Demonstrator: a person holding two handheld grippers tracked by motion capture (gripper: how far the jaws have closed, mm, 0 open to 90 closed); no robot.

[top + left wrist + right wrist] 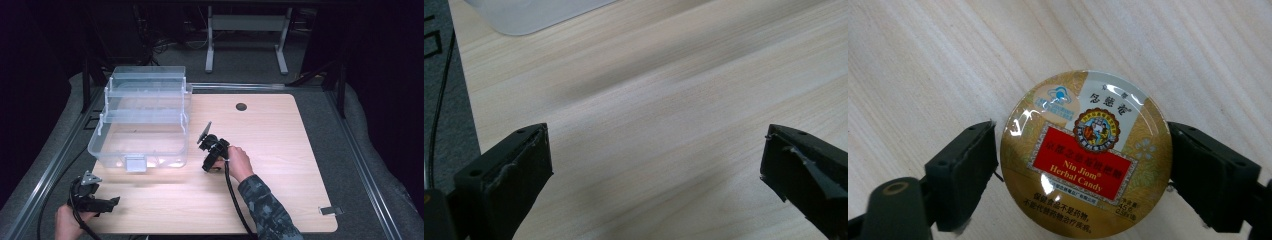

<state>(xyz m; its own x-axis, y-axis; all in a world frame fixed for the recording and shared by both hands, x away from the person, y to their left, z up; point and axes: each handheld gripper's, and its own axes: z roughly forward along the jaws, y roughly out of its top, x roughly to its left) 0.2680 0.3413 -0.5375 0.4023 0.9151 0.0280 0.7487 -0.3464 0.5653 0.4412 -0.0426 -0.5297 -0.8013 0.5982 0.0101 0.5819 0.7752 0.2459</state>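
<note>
A round gold candy tin [1085, 155] with a red label reading "Herbal Candy" lies flat on the light wooden table [923, 65]. My right gripper [1083, 165] has one black jaw against each side of the tin, and the pads touch its rim. In the high view that gripper [211, 166] points down at the table's middle, just right of the clear box, and it covers the tin. My left gripper [114, 202] rests at the near left corner. Its jaws [656, 160] stand wide apart over bare wood with nothing between them.
A large clear plastic storage box [142, 120] with raised tiered trays stands at the table's far left; its corner [534, 15] reaches into the left gripper view. A dark cable hole [241, 106] sits near the far edge. A small metal clip [330, 210] lies at the near right corner.
</note>
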